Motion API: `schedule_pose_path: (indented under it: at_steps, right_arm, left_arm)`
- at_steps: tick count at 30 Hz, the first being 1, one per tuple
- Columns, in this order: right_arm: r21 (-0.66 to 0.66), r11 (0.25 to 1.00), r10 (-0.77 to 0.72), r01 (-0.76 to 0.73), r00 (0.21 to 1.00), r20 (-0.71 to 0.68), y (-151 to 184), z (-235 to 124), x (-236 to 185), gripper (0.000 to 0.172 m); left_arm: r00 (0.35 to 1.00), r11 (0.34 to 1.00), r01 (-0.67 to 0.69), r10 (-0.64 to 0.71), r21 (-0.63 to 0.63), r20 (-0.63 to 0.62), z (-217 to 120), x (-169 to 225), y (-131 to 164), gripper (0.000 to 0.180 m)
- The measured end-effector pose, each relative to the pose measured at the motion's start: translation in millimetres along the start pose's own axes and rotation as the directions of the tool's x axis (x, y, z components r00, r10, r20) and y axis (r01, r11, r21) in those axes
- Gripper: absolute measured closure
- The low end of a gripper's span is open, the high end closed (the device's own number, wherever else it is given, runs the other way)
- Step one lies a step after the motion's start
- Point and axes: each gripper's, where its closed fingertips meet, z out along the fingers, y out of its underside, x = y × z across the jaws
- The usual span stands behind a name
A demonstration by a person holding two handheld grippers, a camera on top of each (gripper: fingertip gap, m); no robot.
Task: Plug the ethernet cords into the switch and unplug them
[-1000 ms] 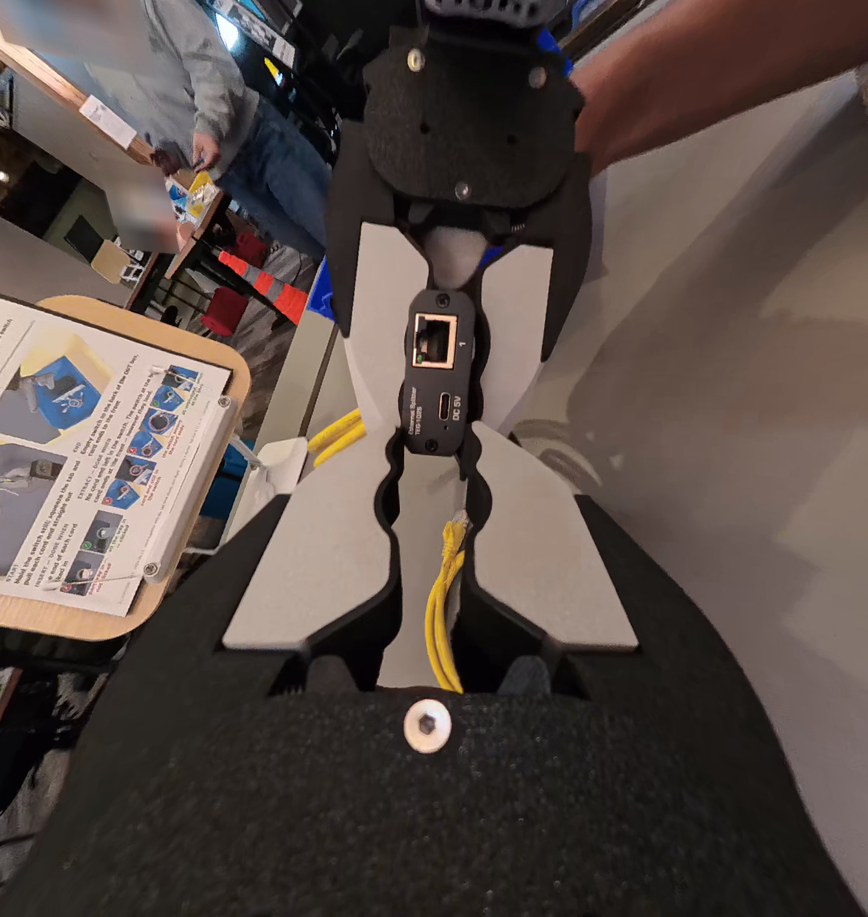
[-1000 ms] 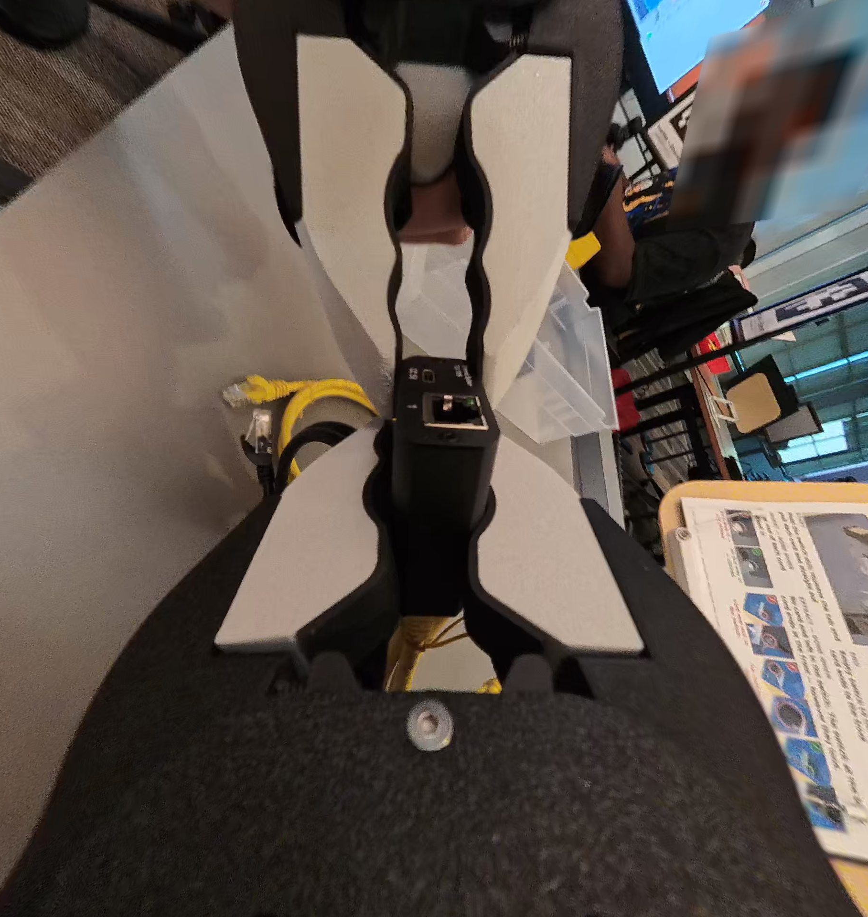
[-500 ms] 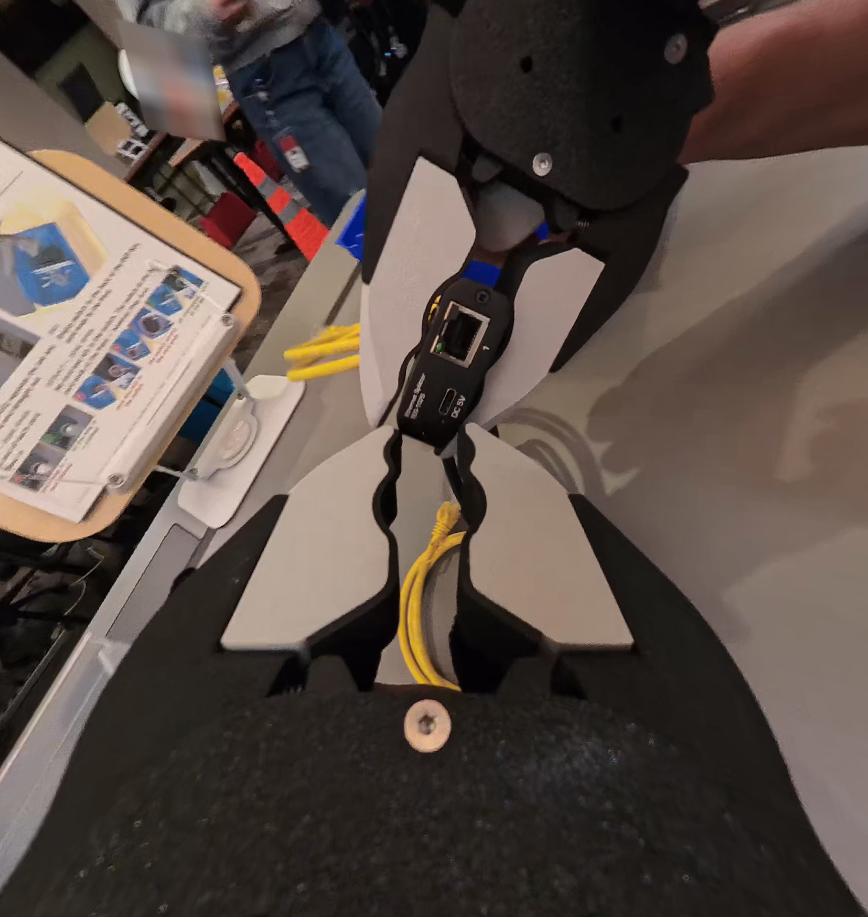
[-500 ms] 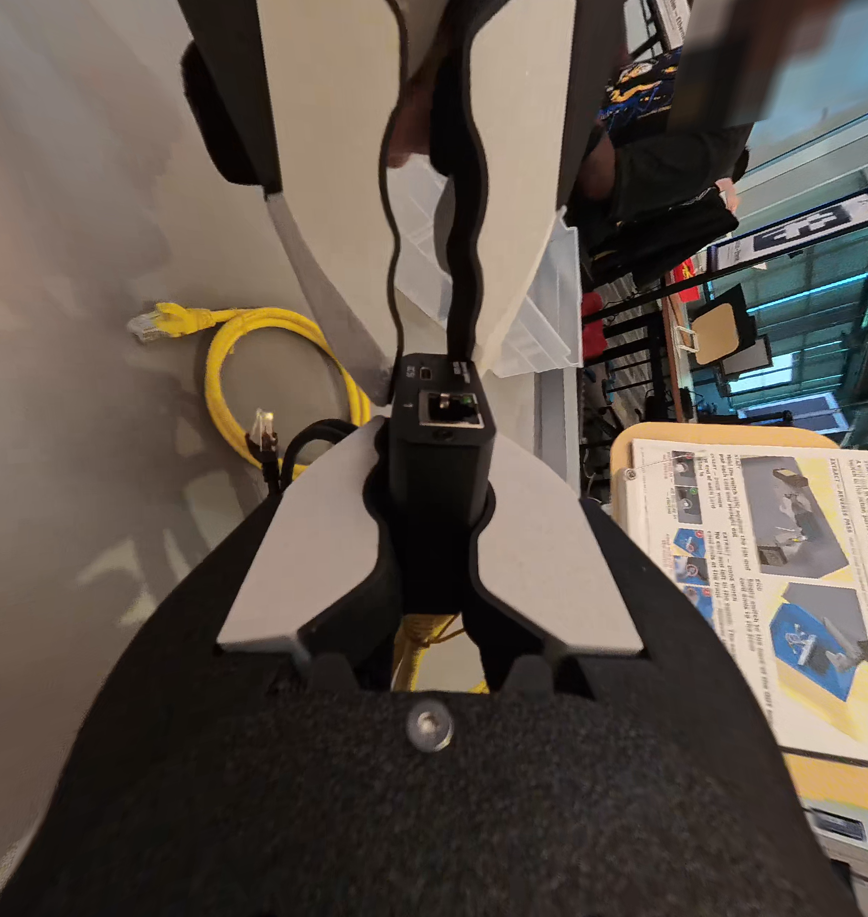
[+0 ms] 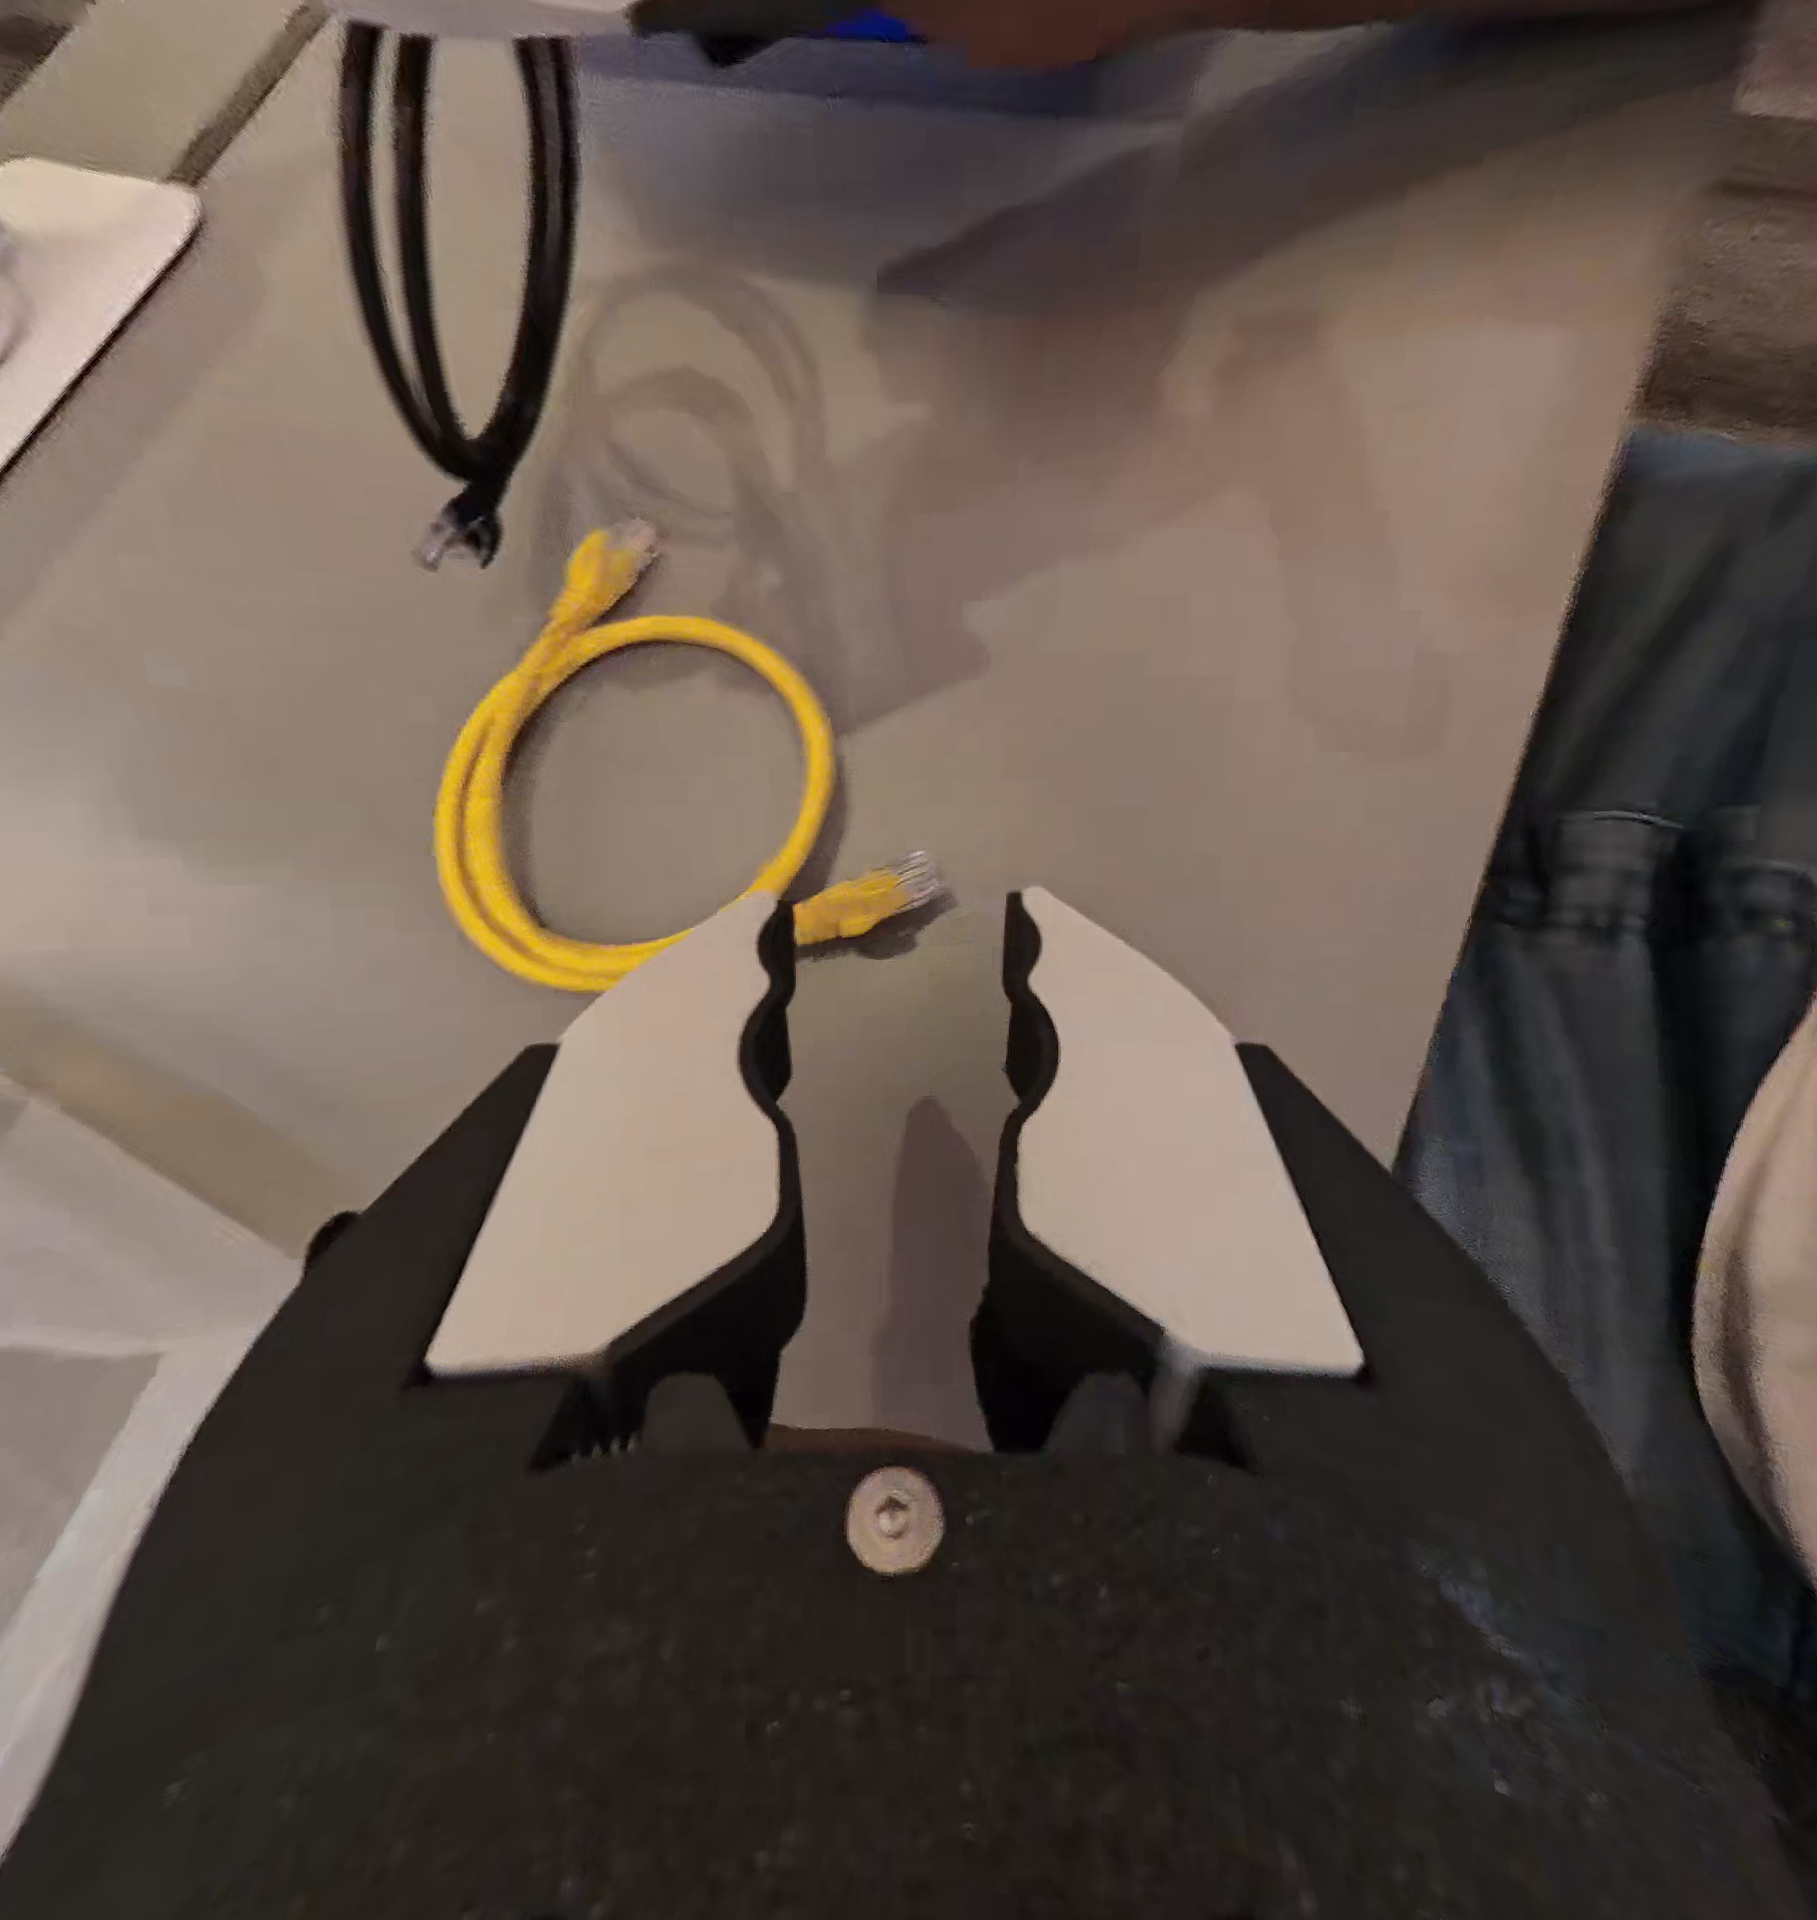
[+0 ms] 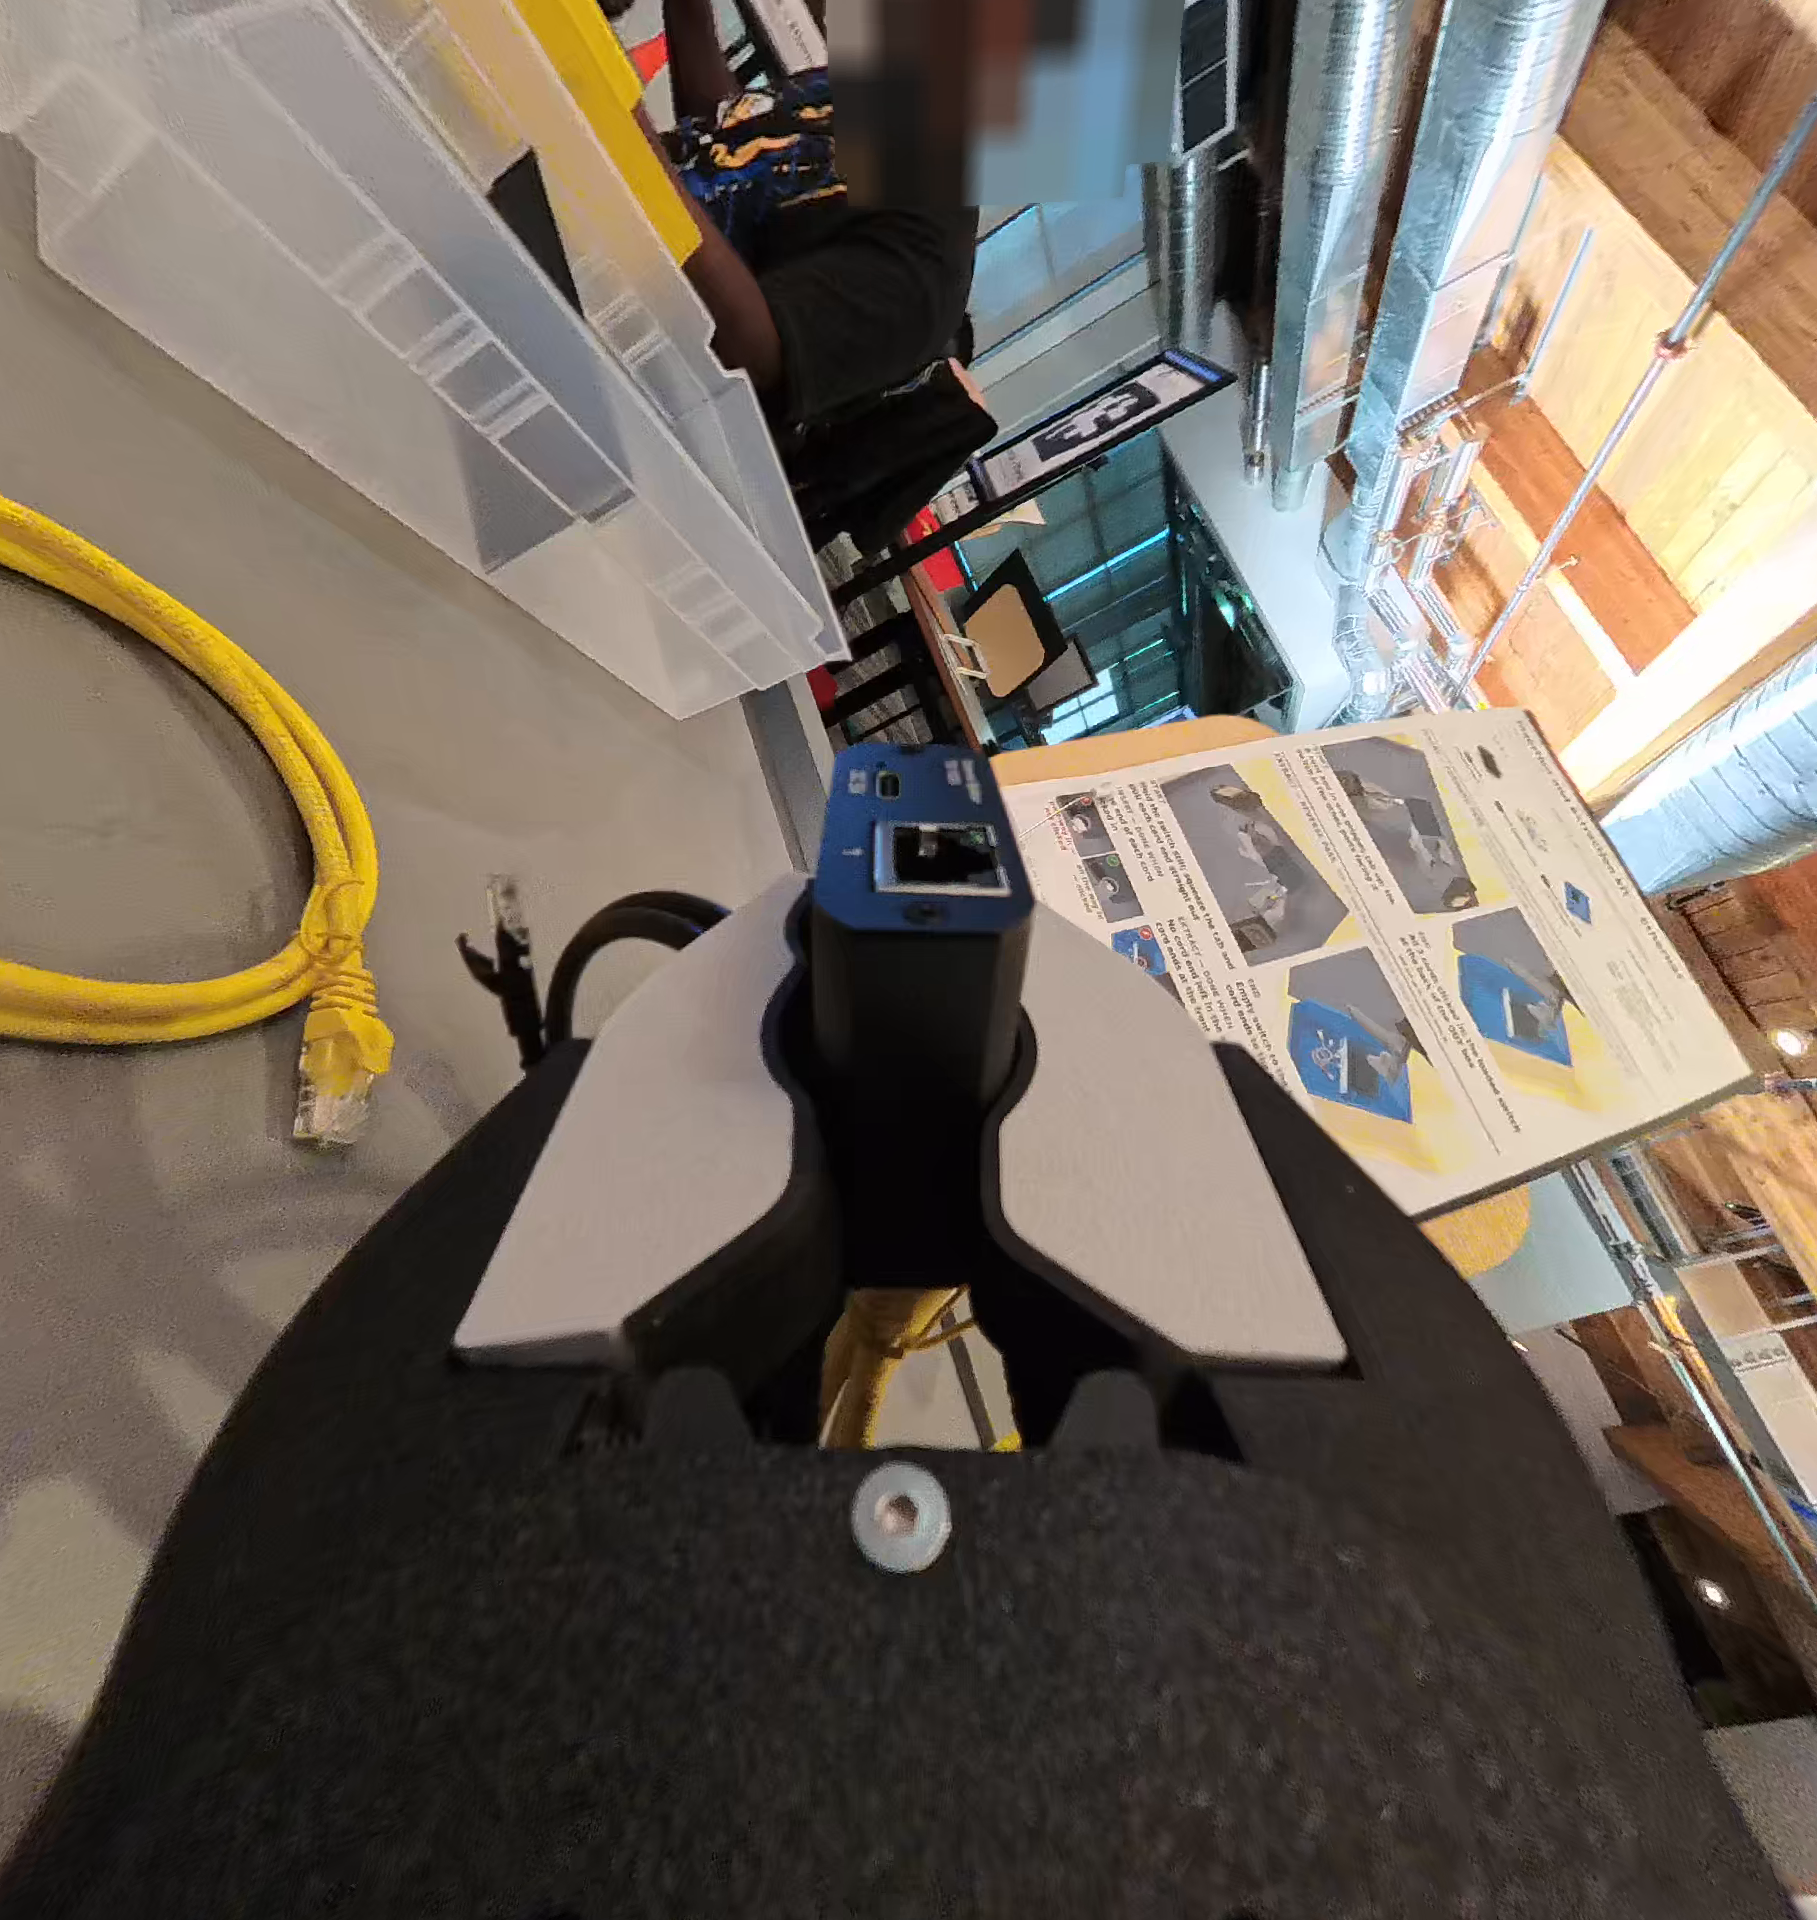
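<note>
1. Left gripper [image 5: 891,904]: fingers spread wide, nothing between them; only bare grey worktop [image 5: 1195,623] shows in the gap.
2. Yellow ethernet cord [image 5: 634,800] lies coiled in a loop on the worktop ahead and left of the left gripper. One plug [image 5: 878,896] rests just beyond the left fingertip, not touched by either finger; the other plug [image 5: 608,561] points away.
3. Black ethernet cord [image 5: 457,260] hangs down from the top edge of the left wrist view, its plug [image 5: 457,530] close to the yellow cord's far plug.
4. Right gripper [image 6: 909,935]: closed on the switch [image 6: 919,966], both pads against the dark body. Switch is held off the worktop, its open port [image 6: 940,854] facing away from the camera with nothing plugged in.
5. Clear plastic bins [image 6: 416,312] sit on the worktop beyond; an illustrated instruction sheet [image 6: 1403,935] is at right.
</note>
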Motion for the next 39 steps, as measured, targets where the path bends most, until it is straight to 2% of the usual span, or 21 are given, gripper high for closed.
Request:
schedule_pose_path:
  at_steps: [2,5,8,12,17,22,25,27,35,39]
  right_arm:
    - [0.009,0.999,0.045,-0.045,0.999,0.03,1,-2,0,0.146]
    - [0.007,0.994,0.111,-0.111,0.993,0.03,4,-7,9,0.146]
    - [-0.012,0.991,0.13,-0.13,0.991,0.02,9,-11,16,0.146]
    - [-0.021,0.988,0.152,-0.151,0.987,0.043,10,-12,15,0.146]
    - [-0.041,0.991,0.13,-0.127,0.988,0.086,14,-7,1,0.145]
    - [-0.047,0.991,0.133,-0.129,0.985,0.11,14,-5,-4,0.146]
    - [-0.049,0.991,0.129,-0.125,0.986,0.109,15,-6,-3,0.146]
    - [-0.048,0.991,0.132,-0.127,0.986,0.107,16,-6,-1,0.146]
    - [-0.042,0.985,0.17,-0.166,0.978,0.124,15,-7,1,0.146]
    - [-0.043,0.986,0.165,-0.16,0.977,0.136,14,-6,-2,0.146]
  left_arm:
    - [0.998,0.998,-0.052,0.053,0.028,-0.046,7,4,-2,0.146]
    - [0.981,0.985,-0.173,0.171,-0.01,-0.086,22,0,7,0.147]
    - [0.95,0.953,-0.294,0.284,-0.069,-0.128,33,-8,21,0.148]
    - [0.889,0.9,-0.432,0.414,-0.057,-0.197,38,-10,23,0.153]
    - [0.799,0.806,-0.584,0.547,-0.099,-0.25,35,-17,28,0.152]
    - [0.624,0.613,-0.777,0.722,-0.141,-0.299,38,-26,30,0.15]
    - [0.553,0.557,-0.826,0.767,-0.092,-0.324,38,-23,23,0.153]
    - [0.523,0.541,-0.84,0.782,-0.046,-0.339,36,-18,17,0.154]
    - [0.469,0.507,-0.861,0.748,-0.053,-0.469,46,-17,39,0.153]
    - [0.437,0.46,-0.886,0.779,-0.062,-0.45,51,-24,40,0.163]
